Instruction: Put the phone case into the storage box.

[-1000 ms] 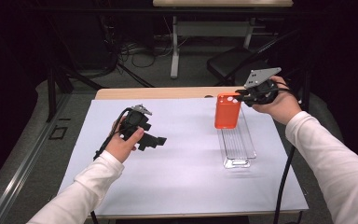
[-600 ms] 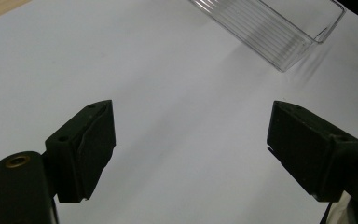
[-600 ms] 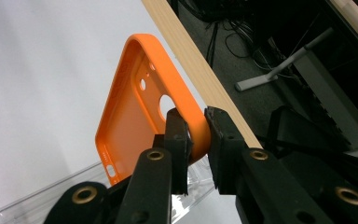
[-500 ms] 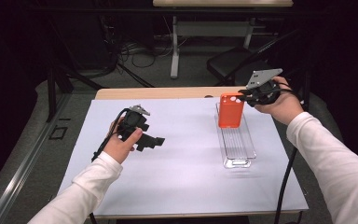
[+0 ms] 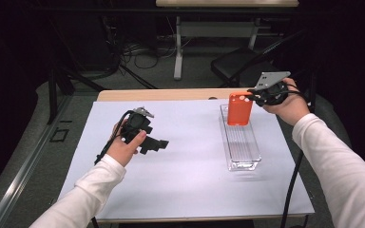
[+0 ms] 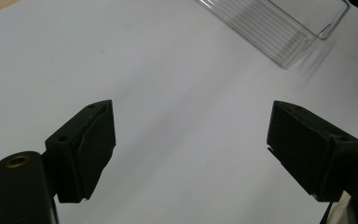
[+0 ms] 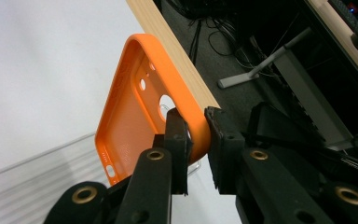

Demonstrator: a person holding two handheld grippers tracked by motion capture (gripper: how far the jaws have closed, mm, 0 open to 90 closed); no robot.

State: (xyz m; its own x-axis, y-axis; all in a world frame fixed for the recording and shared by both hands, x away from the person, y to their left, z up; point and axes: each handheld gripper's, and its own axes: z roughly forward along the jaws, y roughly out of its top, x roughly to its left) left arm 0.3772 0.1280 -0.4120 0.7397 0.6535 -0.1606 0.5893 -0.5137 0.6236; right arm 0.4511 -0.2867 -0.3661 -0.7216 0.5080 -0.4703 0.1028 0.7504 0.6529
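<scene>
We grip the orange phone case (image 7: pixel 140 126) in our right tool (image 7: pixel 196 140), seemingly above the clear tray (image 5: pixel 241 142); our left tool (image 6: pixel 191 144) gapes wide, empty.

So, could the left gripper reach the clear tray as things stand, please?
Probably yes: the left gripper is open, holds nothing, and only bare table cover lies between it and the clear tray.

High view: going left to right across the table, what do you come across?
Left hand with its open tongs → bare white tabletop → clear tray → right tongs pinching the orange phone case → right hand.
</scene>
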